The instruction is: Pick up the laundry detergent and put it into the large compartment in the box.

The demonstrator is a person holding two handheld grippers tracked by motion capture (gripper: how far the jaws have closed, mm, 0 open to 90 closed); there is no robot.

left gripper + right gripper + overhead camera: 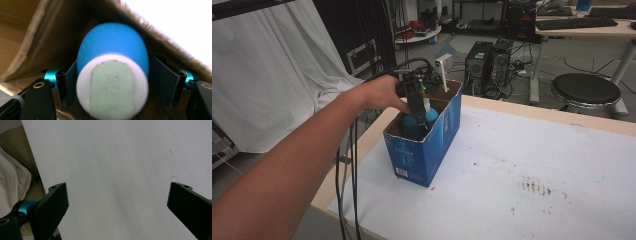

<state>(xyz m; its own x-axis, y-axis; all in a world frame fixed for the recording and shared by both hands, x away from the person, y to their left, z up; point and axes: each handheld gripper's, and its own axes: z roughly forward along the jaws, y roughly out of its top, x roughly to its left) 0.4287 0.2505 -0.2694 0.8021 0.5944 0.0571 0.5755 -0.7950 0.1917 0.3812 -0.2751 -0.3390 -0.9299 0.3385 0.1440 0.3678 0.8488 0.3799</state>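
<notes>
The left hand-held gripper (418, 116) reaches down into the blue box (424, 150), its jaws apart around a blue-and-white bottle (112, 75). The right hand-held gripper (117, 207) hangs above the white tabletop (120, 157), jaws wide apart and holding nothing.

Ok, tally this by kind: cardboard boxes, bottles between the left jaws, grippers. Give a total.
blue cardboard box: 1
blue bottle with white cap, inside the box: 1
grippers: 2, the left gripper and the right gripper
Total: 4
</notes>
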